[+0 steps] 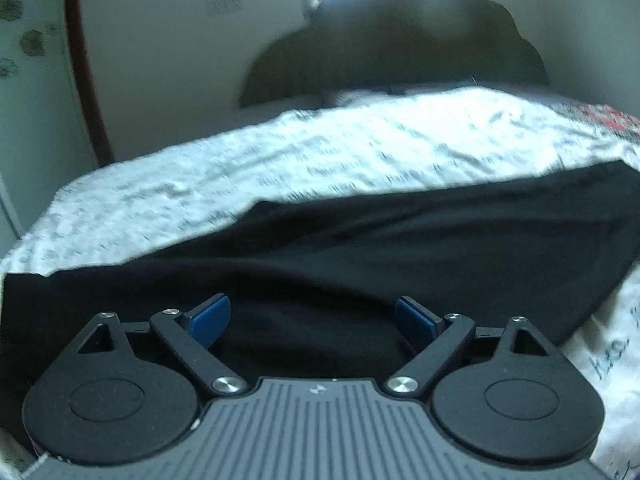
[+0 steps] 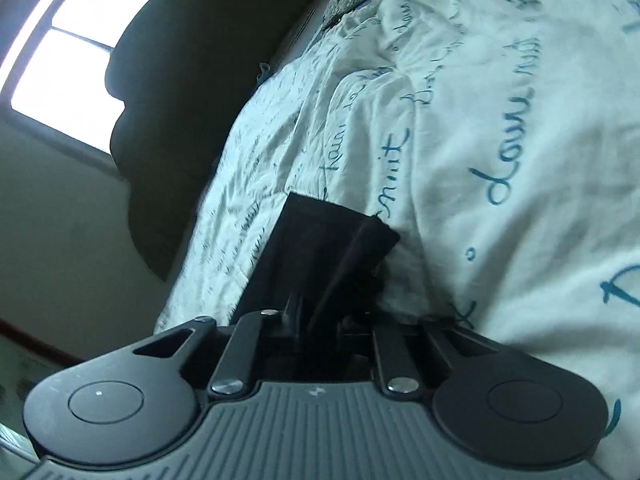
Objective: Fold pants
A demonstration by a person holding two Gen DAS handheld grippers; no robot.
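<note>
1. The black pants (image 1: 360, 248) lie on the bed (image 1: 240, 168), spread over a white quilt printed with blue handwriting.
2. In the left wrist view the quilt runs bare from the pants' far edge toward twelve o'clock, up to a dark scalloped headboard (image 1: 400, 48) against the wall; a window shows bright behind it.
3. The bed's left edge falls away at about nine o'clock, where a dark red curved frame (image 1: 86, 80) stands near the wall.
4. At about two o'clock a red patterned cloth (image 1: 600, 120) lies at the far corner of the quilt.
5. The pants' long axis runs from eight o'clock to two o'clock in the left view, a broad dark band with its far edge clean against the white.
6. The left gripper (image 1: 312, 320) hangs low over the pants, its jaws spread wide, blue pads apart, clasping nothing.
7. The right gripper (image 2: 320, 320) has its jaws clenched on a narrow end of the pants, which sticks out toward twelve o'clock; the view is rolled, the bed tilting from seven to one o'clock.
8. Open quilt lies to the right gripper's three o'clock side.
</note>
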